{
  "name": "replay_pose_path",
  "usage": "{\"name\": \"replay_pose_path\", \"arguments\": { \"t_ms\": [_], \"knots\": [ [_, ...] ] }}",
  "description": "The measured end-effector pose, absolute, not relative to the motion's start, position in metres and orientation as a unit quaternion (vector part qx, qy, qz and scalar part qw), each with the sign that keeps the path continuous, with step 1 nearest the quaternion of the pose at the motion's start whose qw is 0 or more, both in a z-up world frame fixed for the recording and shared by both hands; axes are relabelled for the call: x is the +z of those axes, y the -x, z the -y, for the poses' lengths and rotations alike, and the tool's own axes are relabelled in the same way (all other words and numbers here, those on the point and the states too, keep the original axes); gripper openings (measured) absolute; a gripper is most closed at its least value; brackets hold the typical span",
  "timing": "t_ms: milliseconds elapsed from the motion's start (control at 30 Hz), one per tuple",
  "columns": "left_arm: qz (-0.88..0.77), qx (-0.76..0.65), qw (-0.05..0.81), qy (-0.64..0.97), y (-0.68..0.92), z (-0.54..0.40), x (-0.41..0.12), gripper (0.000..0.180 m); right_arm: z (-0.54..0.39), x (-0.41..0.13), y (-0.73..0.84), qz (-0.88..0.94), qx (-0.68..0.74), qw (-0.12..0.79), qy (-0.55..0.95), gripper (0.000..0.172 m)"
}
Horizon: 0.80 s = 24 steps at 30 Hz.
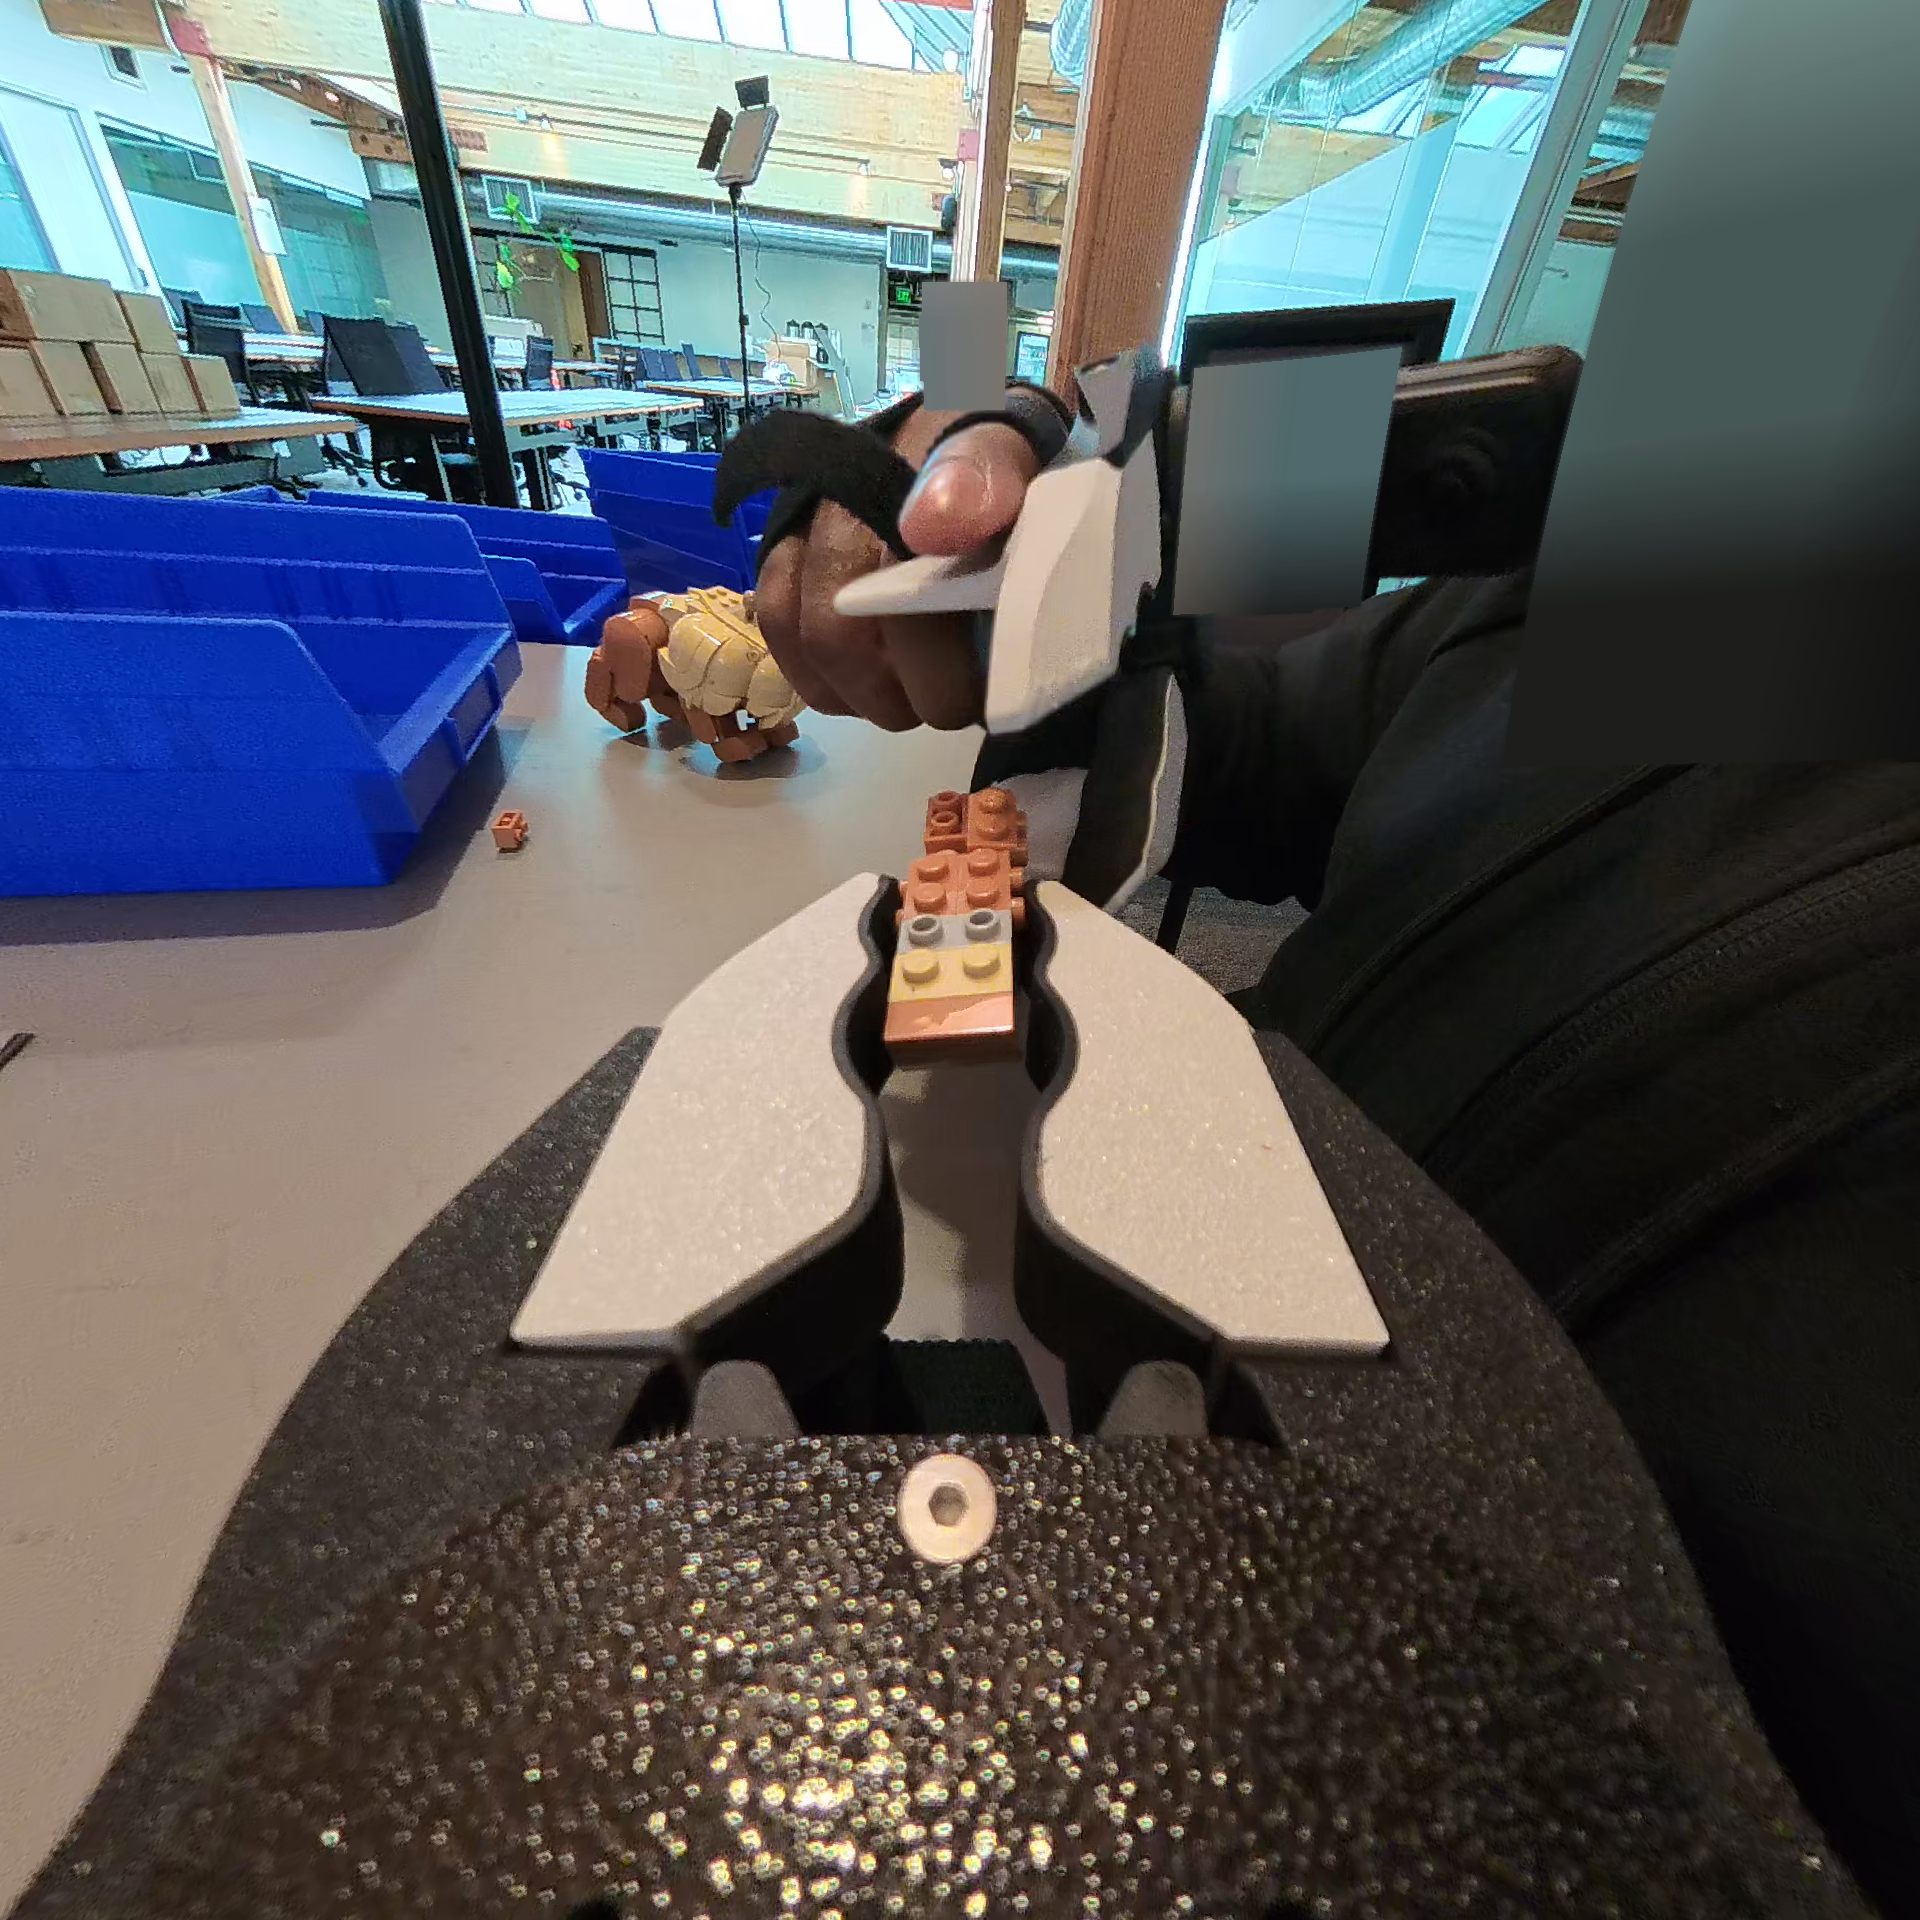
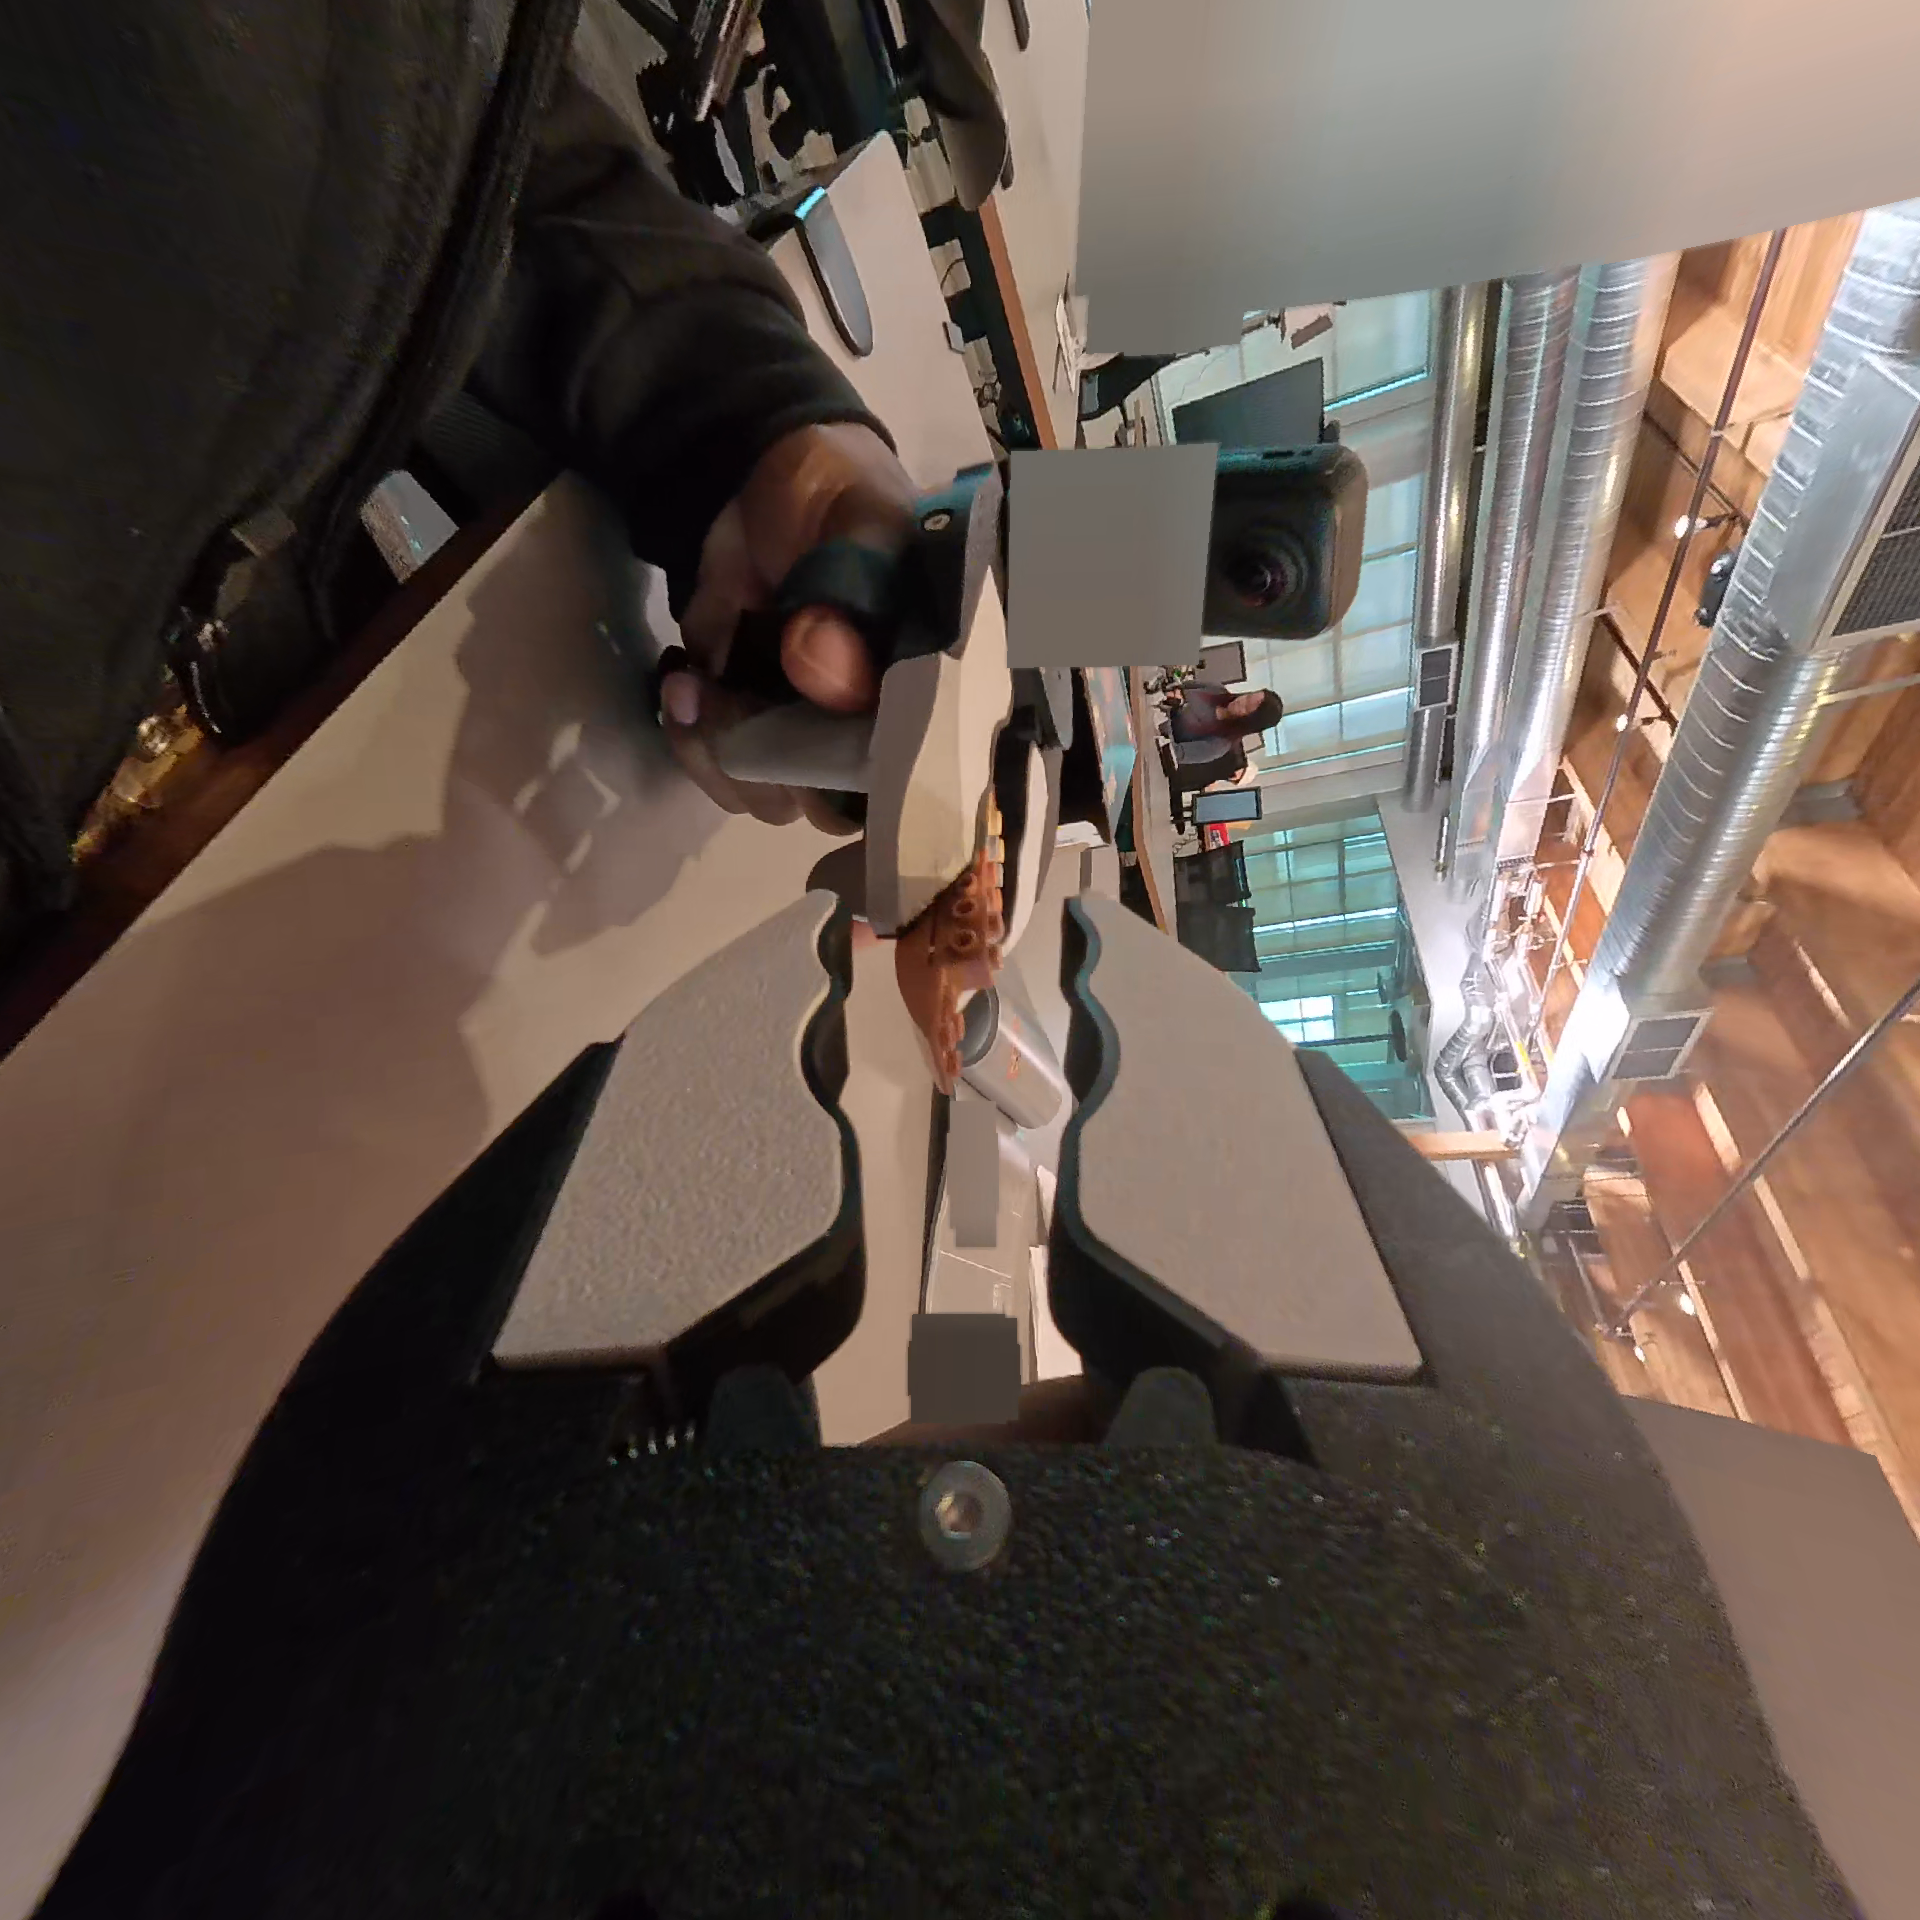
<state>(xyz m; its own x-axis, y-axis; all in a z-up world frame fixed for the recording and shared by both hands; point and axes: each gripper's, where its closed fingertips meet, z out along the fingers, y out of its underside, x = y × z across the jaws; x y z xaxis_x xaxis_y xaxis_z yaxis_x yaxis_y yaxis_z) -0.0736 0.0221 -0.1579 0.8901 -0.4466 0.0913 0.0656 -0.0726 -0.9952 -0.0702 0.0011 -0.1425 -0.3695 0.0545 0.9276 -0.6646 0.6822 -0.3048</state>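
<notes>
Left jaws clamp brick strip (image 1: 961, 940); right jaws flank its far end

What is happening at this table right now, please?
A person works with a gripper in each hand. The left gripper is shut on a strip of brown, grey and tan toy bricks, lifted above the grey table. The right gripper is open, its fingers on either side of the strip's far end. A brick animal, one loose brick and blue bins are on the table.

Glossy plastic brick stack (image 1: 954, 961); matt grey table (image 1: 312, 1039).
</notes>
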Motion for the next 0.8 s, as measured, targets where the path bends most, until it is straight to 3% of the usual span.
{"name": "replay_pose_path", "arguments": {
  "t_ms": [300, 800],
  "knots": [
    [-0.137, -0.195, 0.668, 0.705, 0.0723, -0.0215, -0.1573, 0.021, -0.0004, -0.1489, 0.0761, 0.755, 0.318, 0.533, -0.212, 0.025],
    [-0.150, -0.201, 0.672, 0.697, 0.0680, -0.0190, -0.1543, 0.021, -0.0026, -0.1476, 0.0794, 0.752, 0.308, 0.545, -0.205, 0.021]
  ]
}}
